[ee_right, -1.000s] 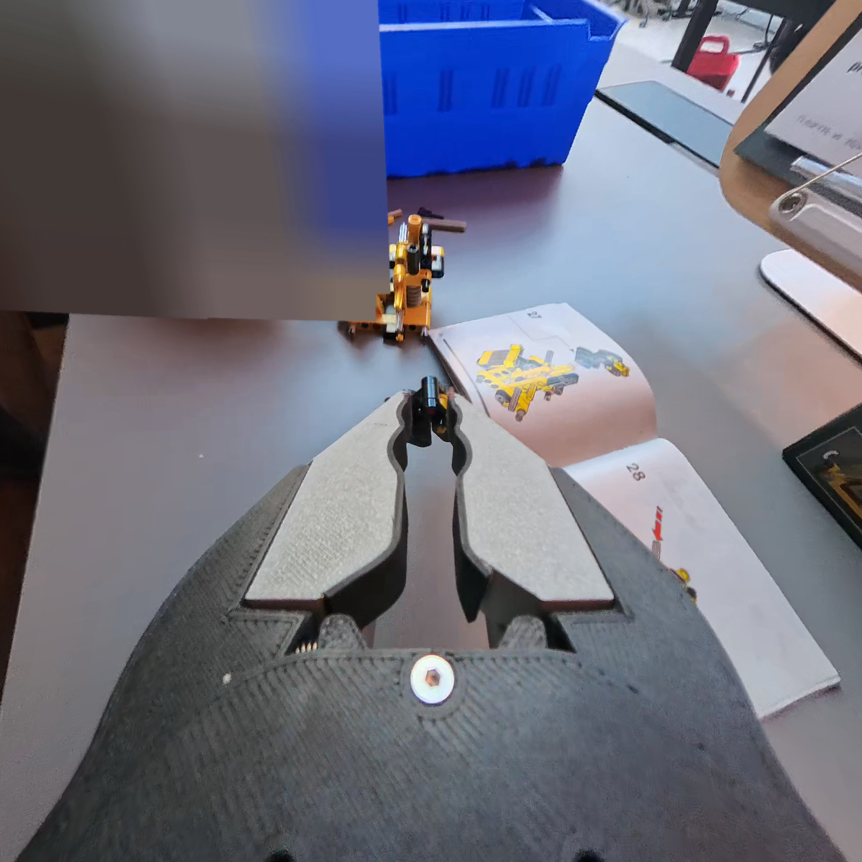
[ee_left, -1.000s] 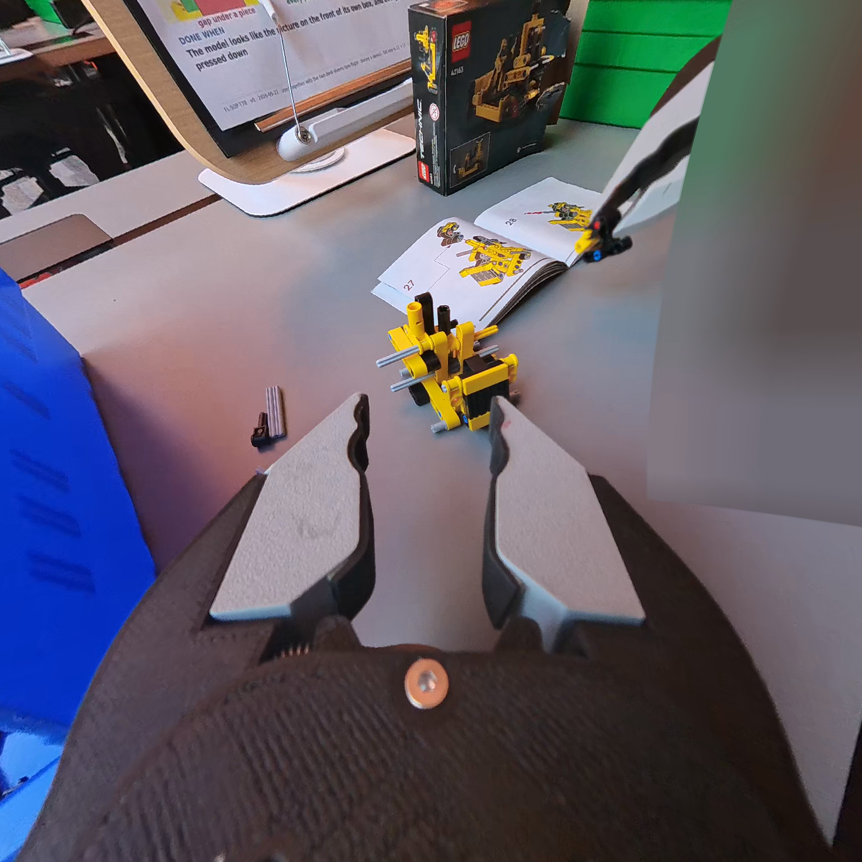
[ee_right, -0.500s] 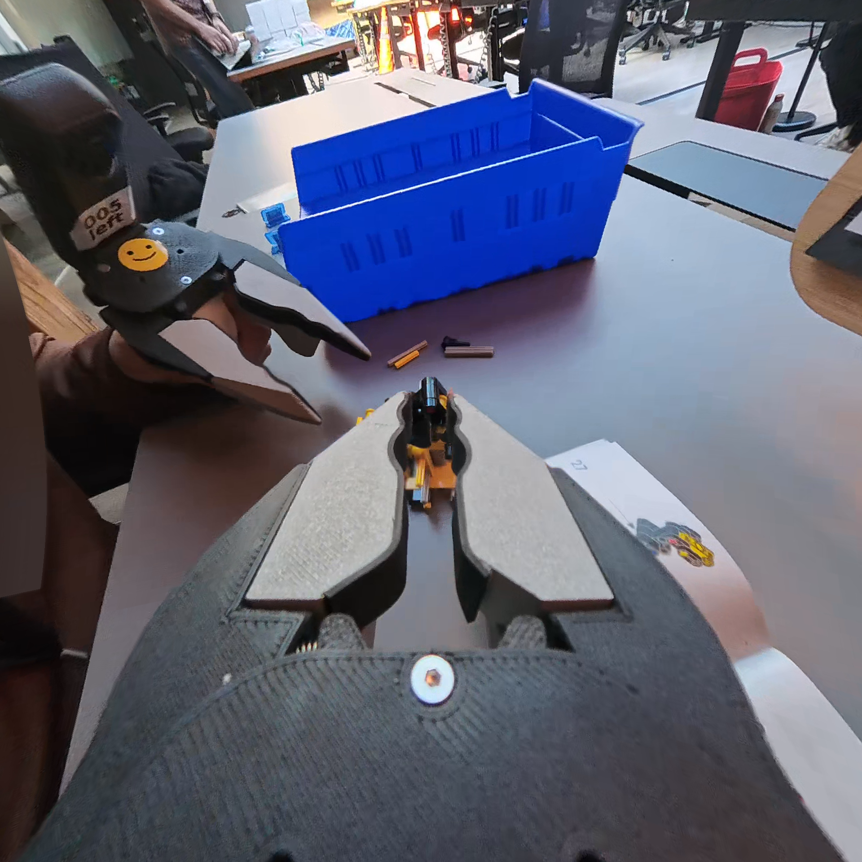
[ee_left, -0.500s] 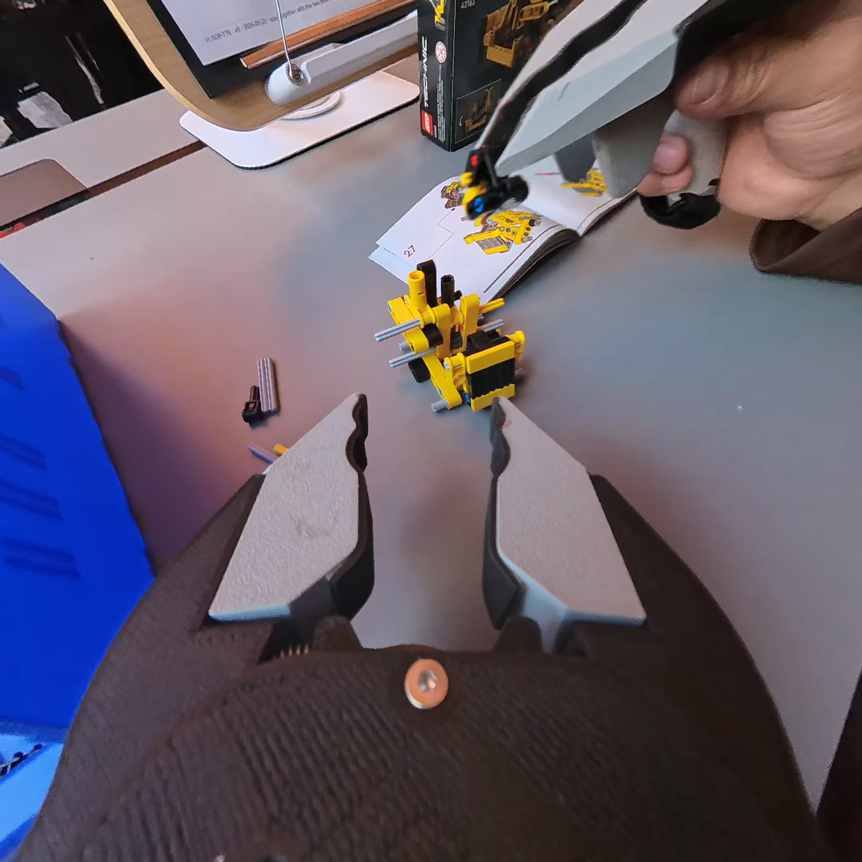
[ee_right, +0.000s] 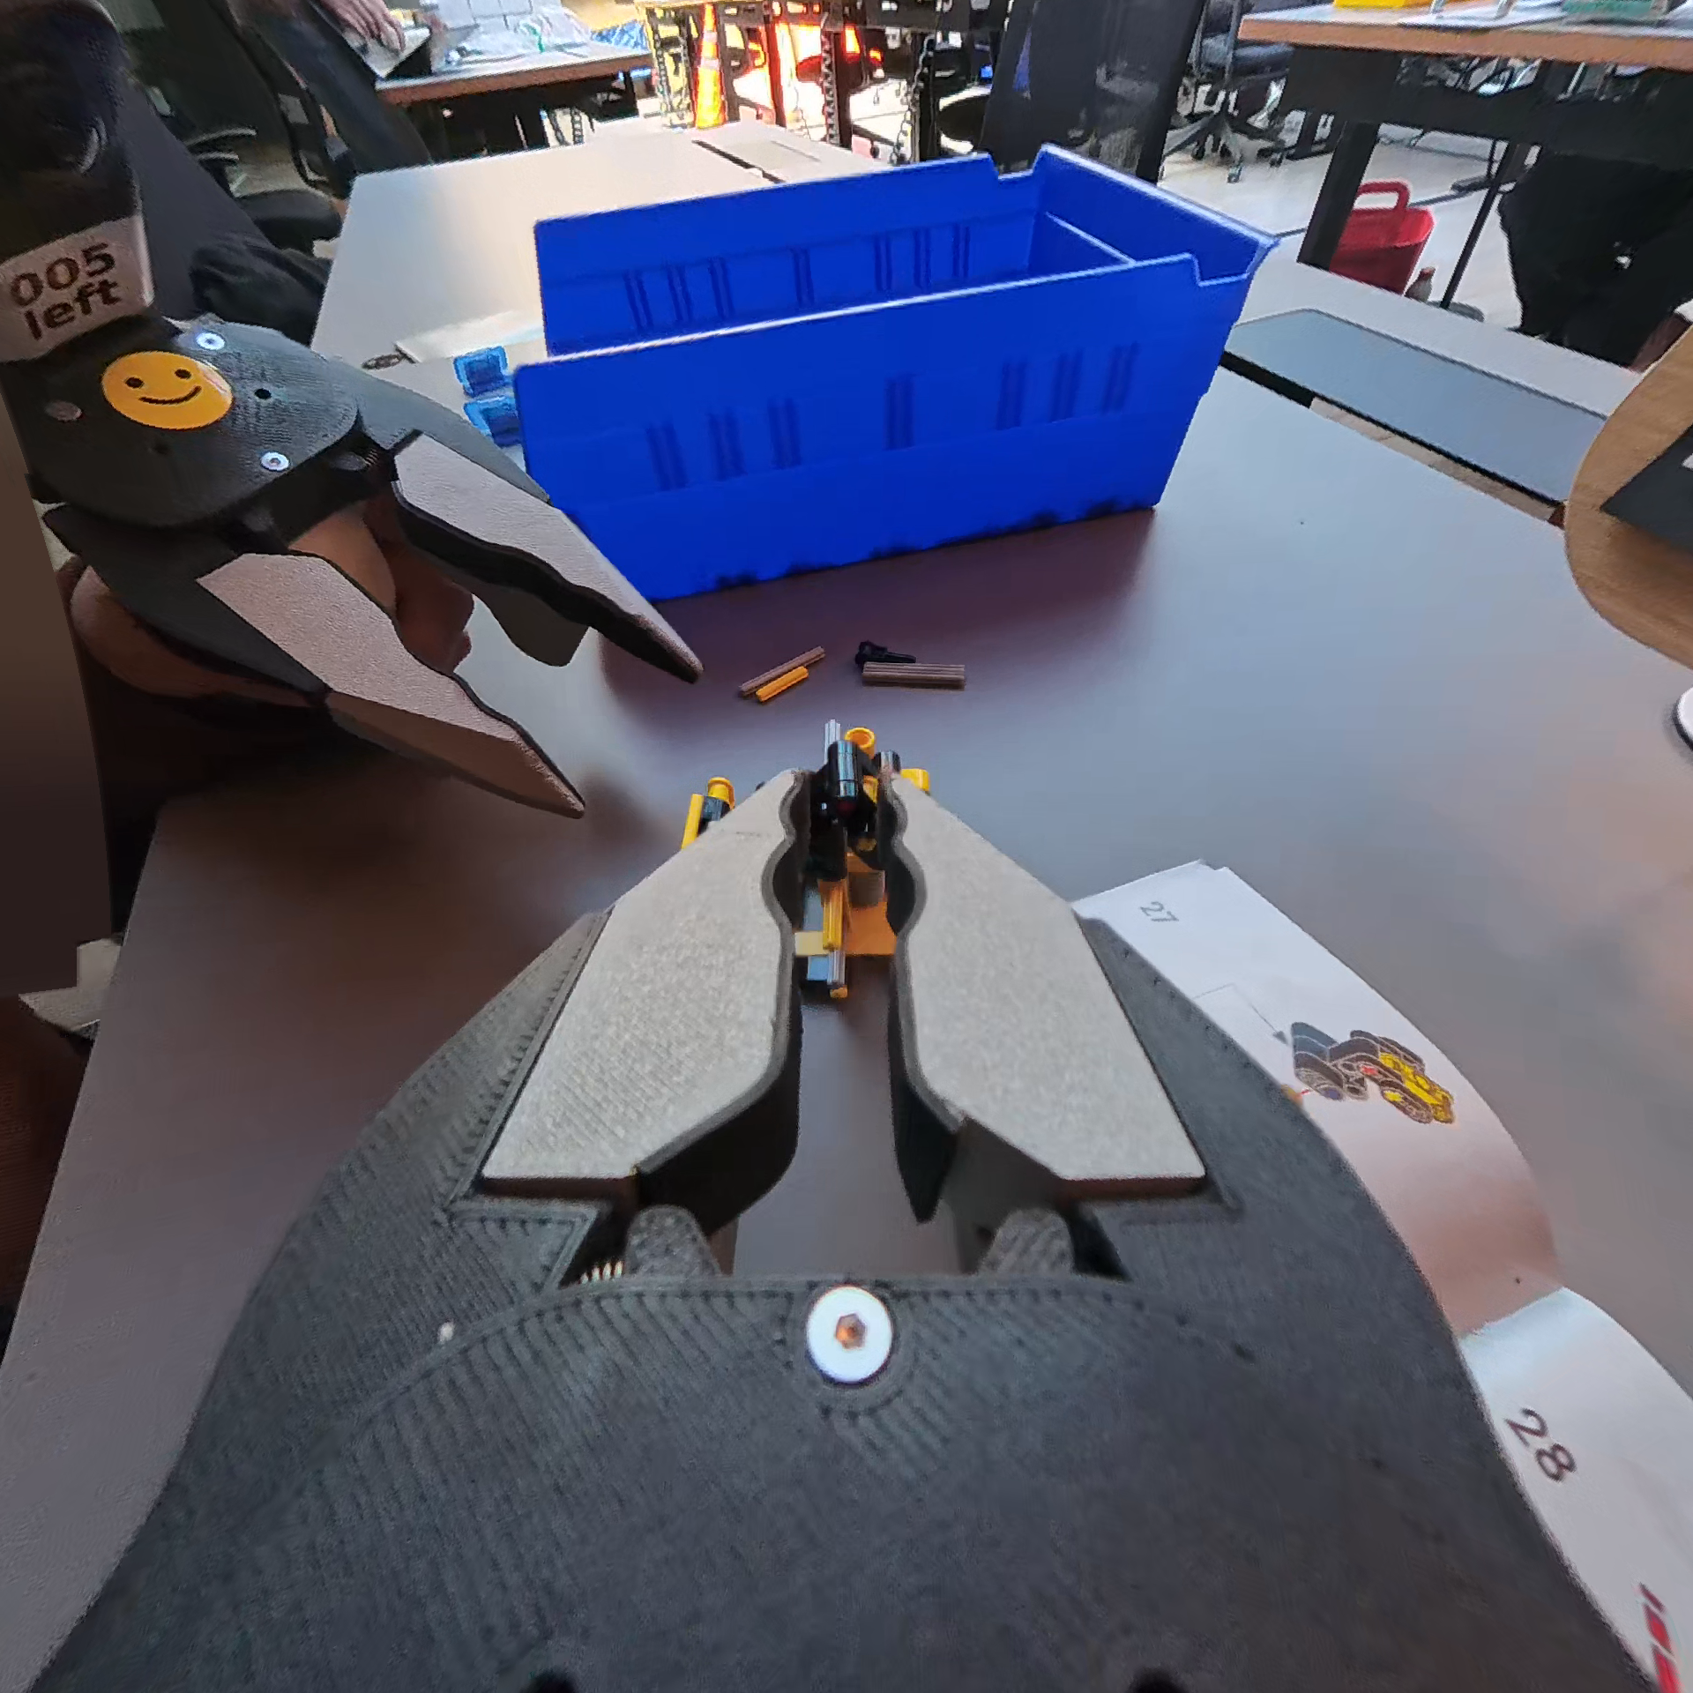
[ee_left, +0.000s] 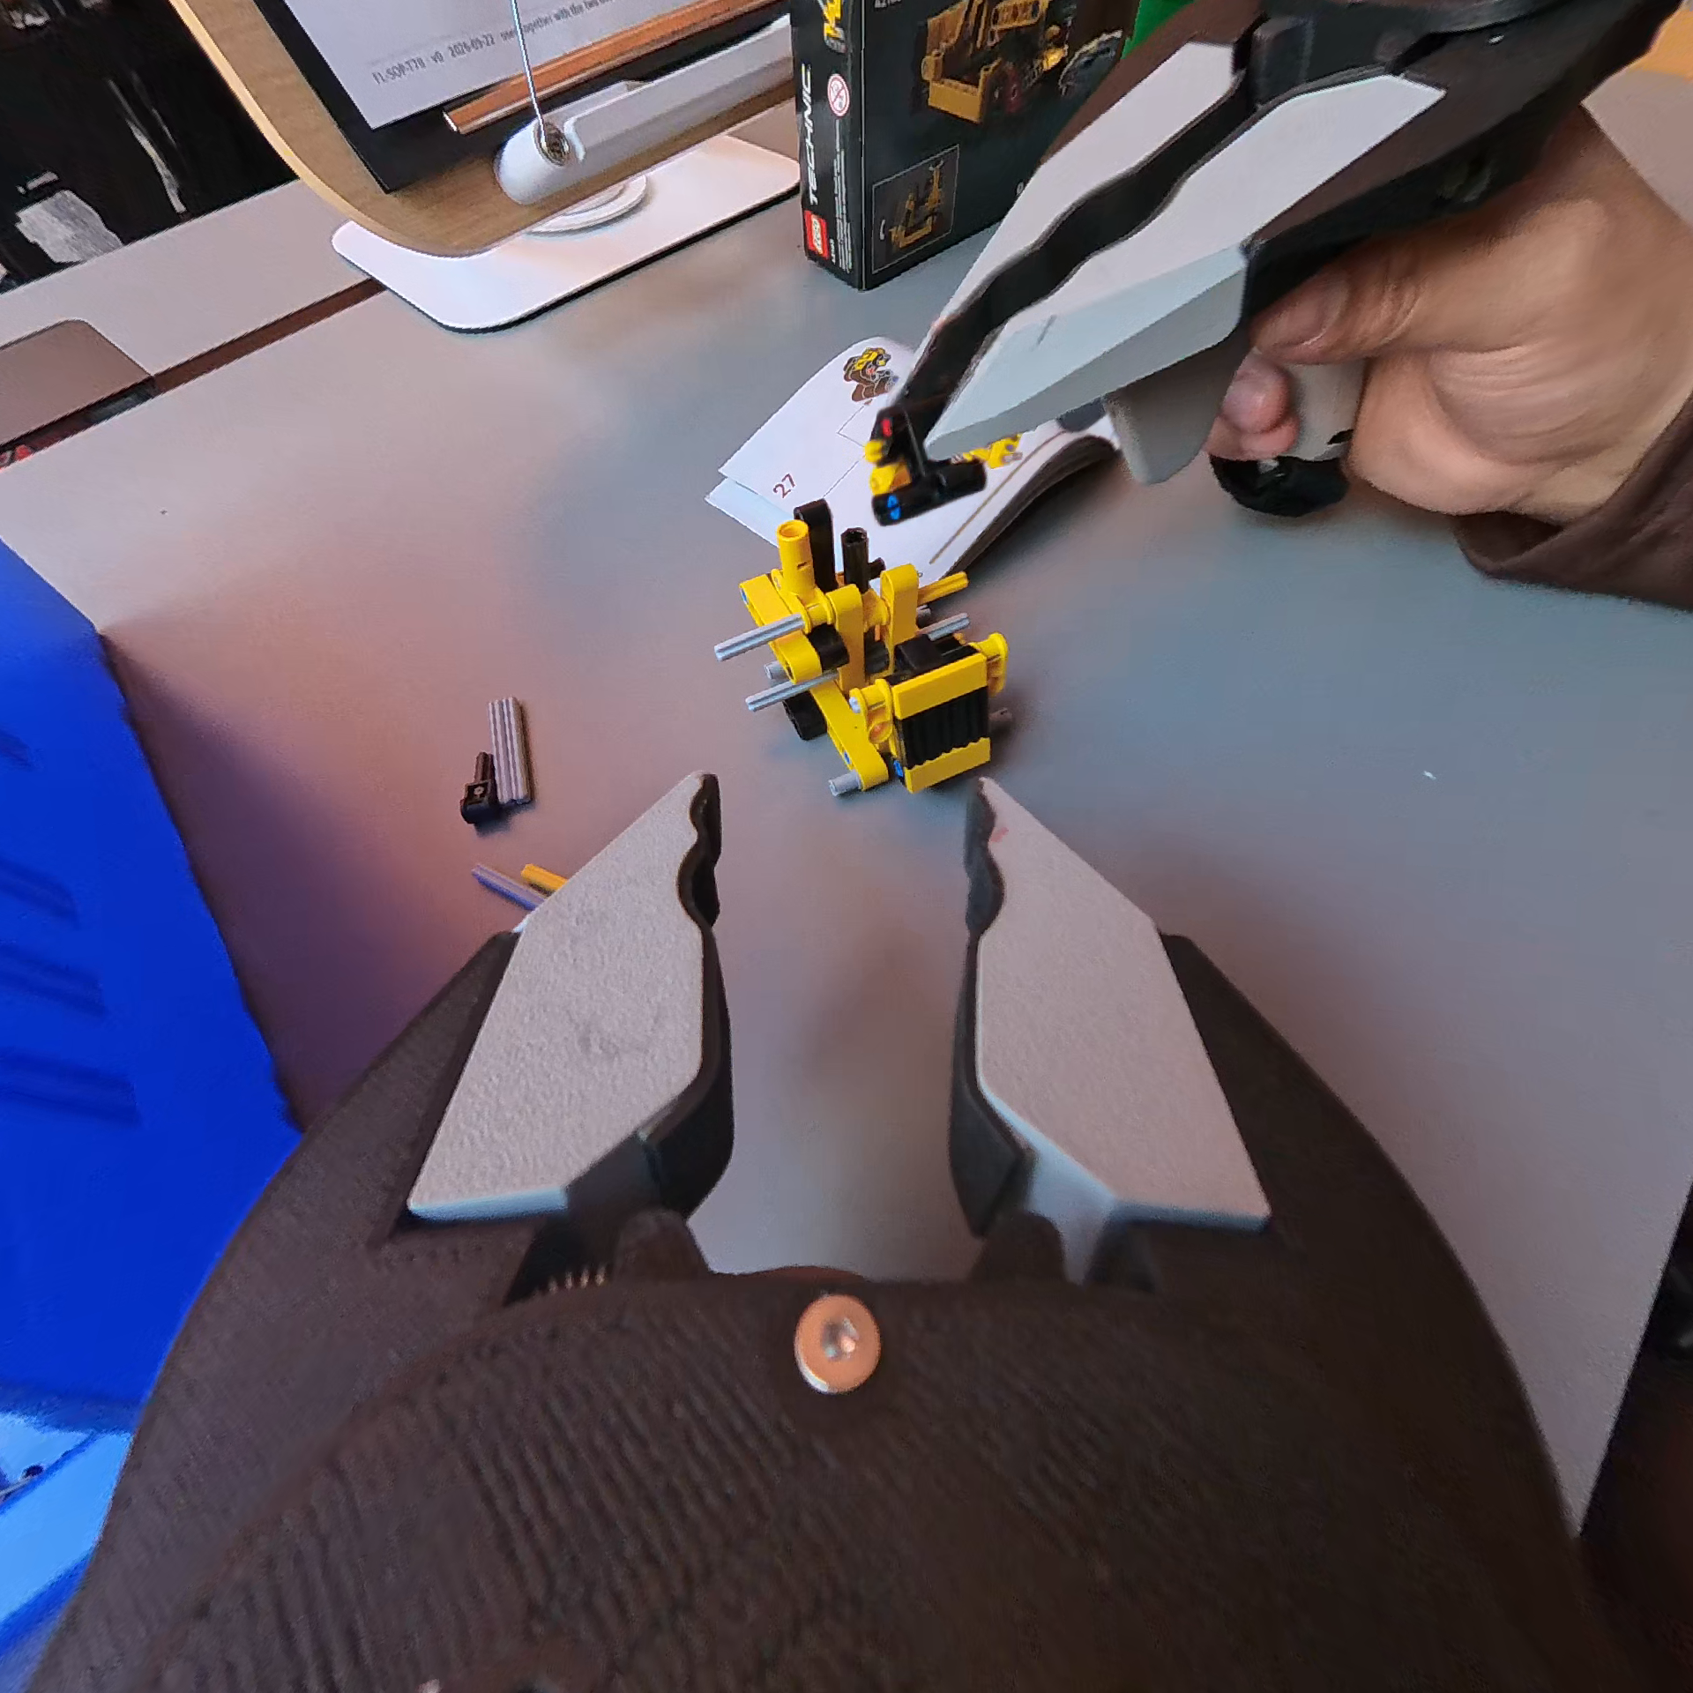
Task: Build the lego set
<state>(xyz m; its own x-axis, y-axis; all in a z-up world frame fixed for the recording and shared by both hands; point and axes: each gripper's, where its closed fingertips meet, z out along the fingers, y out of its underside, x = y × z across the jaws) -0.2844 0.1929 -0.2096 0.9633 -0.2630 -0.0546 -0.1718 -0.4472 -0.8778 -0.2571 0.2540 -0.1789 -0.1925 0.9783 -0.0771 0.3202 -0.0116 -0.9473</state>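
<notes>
A yellow and black lego model (ee_left: pixel 870 669) stands on the grey table, just beyond my left gripper (ee_left: pixel 843 797), which is open and empty. My right gripper (ee_right: pixel 847 792) is shut on a small black and yellow lego piece (ee_right: pixel 845 788) and holds it in the air just above the model's far side. In the left wrist view the right gripper (ee_left: pixel 916 440) shows at the upper right with that piece (ee_left: pixel 916 472) at its tips. In the right wrist view the model (ee_right: pixel 838 925) is mostly hidden behind my fingers, and the left gripper (ee_right: pixel 632 742) shows open at left.
Loose parts lie left of the model: a grey axle with a black pin (ee_left: pixel 499 760), and thin yellow and grey sticks (ee_left: pixel 522 884). A blue bin (ee_right: pixel 870 385) stands beyond them. An open instruction booklet (ee_left: pixel 824 449), the lego box (ee_left: pixel 925 137) and a document stand (ee_left: pixel 550 183) are behind. There is about 8 cm between the tips of the two grippers.
My right gripper has carried its small piece down and toward the model, now hovering close over it. My left gripper has stayed open in front of the model.
</notes>
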